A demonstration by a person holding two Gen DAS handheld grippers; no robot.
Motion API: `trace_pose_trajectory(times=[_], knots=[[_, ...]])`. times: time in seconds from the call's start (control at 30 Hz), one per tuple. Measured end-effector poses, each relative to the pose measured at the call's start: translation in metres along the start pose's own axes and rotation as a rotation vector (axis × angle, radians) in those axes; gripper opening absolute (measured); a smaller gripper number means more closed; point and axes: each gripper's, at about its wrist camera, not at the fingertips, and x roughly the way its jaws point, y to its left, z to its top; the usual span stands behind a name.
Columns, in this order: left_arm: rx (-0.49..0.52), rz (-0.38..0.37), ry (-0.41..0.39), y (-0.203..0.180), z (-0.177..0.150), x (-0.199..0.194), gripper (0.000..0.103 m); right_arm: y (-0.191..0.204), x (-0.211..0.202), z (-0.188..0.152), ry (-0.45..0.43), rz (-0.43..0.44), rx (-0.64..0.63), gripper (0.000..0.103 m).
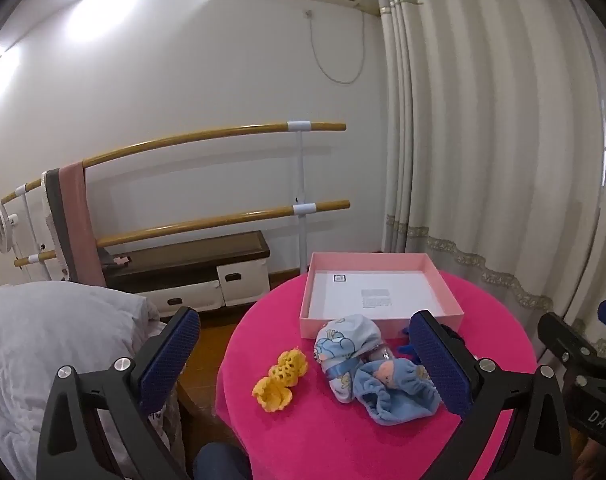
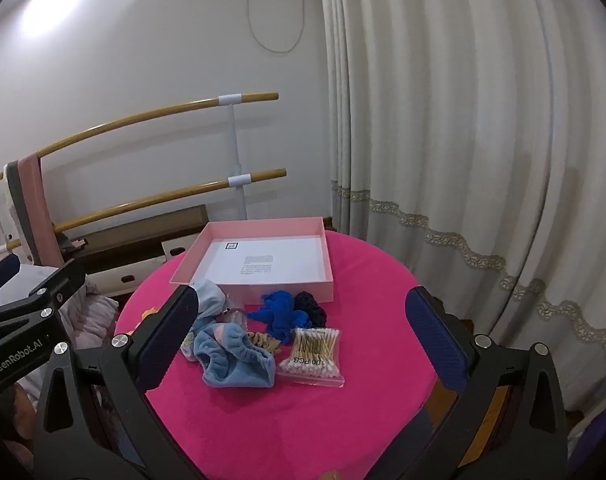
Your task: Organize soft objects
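Here, both claws are hovering above the round tabletop covered in bright pink cloth (image 2: 367, 380), each spread wide and gripping nothing: the left claw (image 1: 303, 364) is facing the yellow and pale blue items, the right claw (image 2: 303, 340) the middle of the pile. The shallow pink cardboard box with a white floor (image 2: 263, 258) is sitting at the far side, with nothing in it but printed labels. Just in front of the box are lying a royal-blue crocheted piece (image 2: 281, 312), a dark navy knitted scrunchie (image 2: 311, 306) and a pale blue cartoon-print cloth bundle (image 1: 345, 340). Nearer than those are resting a light-blue elasticated fleece cap (image 2: 239, 360), a clear zip bag of cotton swabs (image 2: 313, 354) and, left of the pile, a yellow crocheted ornament (image 1: 281, 378). A tan striped thing beside the cap is possibly a hair clip; it is half hidden.

The sorting is probably just beginning. A good first pick would be the fleece cap: pinching a bunched fold rather than a loose edge, lifting clear of the swab bag, then releasing low inside the box.
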Motion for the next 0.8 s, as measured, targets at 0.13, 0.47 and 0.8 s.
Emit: trace_pose_trajectory(times=[0.13, 0.47, 0.8], knots=[[-0.001, -0.009, -0.003, 0.000, -0.001, 0.003, 0.103, 0.004, 0.003, -0.002, 0.004, -0.003, -0.006, 0.103], [-0.002, -0.010, -0.007, -0.001, -0.003, 0.005, 0.103, 0.008, 0.004, 0.000, -0.007, -0.012, -0.012, 0.103], [-0.005, -0.012, -0.011, -0.001, -0.008, 0.005, 0.103, 0.013, 0.008, 0.002, -0.008, -0.010, -0.022, 0.103]])
